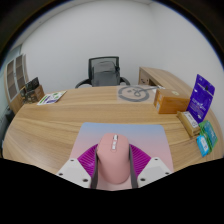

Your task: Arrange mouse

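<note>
A pink computer mouse sits between my two fingers, and the purple pads press against its sides. My gripper is shut on the mouse and holds it over the near edge of a pastel mouse mat that lies on the wooden table. The mouse's scroll wheel points away from me. The mouse's rear end is hidden below the fingers.
A purple box and a wooden box stand at the right. A green packet lies near the right edge. A coiled cable lies at the far middle, a book at the far left. A black office chair stands behind the table.
</note>
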`<state>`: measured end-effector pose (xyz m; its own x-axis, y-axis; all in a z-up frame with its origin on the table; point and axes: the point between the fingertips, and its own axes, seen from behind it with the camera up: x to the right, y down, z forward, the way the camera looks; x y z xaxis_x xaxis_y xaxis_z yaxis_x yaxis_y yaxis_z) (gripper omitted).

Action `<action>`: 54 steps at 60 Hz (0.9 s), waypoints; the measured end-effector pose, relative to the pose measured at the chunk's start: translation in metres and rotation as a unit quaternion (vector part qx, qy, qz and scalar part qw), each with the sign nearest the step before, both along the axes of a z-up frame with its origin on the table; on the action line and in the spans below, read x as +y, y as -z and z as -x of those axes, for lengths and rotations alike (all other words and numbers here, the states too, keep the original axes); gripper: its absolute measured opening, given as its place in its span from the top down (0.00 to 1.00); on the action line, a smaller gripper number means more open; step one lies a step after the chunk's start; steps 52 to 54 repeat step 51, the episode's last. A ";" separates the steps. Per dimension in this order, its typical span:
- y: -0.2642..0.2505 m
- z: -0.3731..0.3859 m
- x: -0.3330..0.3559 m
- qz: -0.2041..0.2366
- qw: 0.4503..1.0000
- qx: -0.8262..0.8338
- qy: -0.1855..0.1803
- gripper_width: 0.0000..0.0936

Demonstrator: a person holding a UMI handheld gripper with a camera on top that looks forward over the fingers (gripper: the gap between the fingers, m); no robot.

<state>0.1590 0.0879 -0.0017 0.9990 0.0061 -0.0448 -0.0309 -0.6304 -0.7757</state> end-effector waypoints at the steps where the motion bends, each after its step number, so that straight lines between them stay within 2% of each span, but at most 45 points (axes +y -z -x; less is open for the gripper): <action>1: 0.001 0.000 0.000 0.000 1.000 0.004 0.001 0.50; 10: 0.001 0.001 0.000 0.007 1.000 -0.005 0.000 0.35; 14: -0.002 -0.002 -0.001 0.006 1.000 -0.015 0.002 0.09; 17: -0.011 0.002 -0.004 0.001 1.000 -0.009 0.005 0.12; 26: -0.059 0.017 -0.034 -0.027 0.999 0.013 0.038 0.11; 36: -0.116 0.059 -0.115 -0.053 0.997 0.016 0.060 0.11; 50: -0.148 0.128 -0.248 -0.053 0.994 0.055 0.082 0.11; 54: -0.149 0.131 -0.256 -0.052 0.994 0.055 0.083 0.11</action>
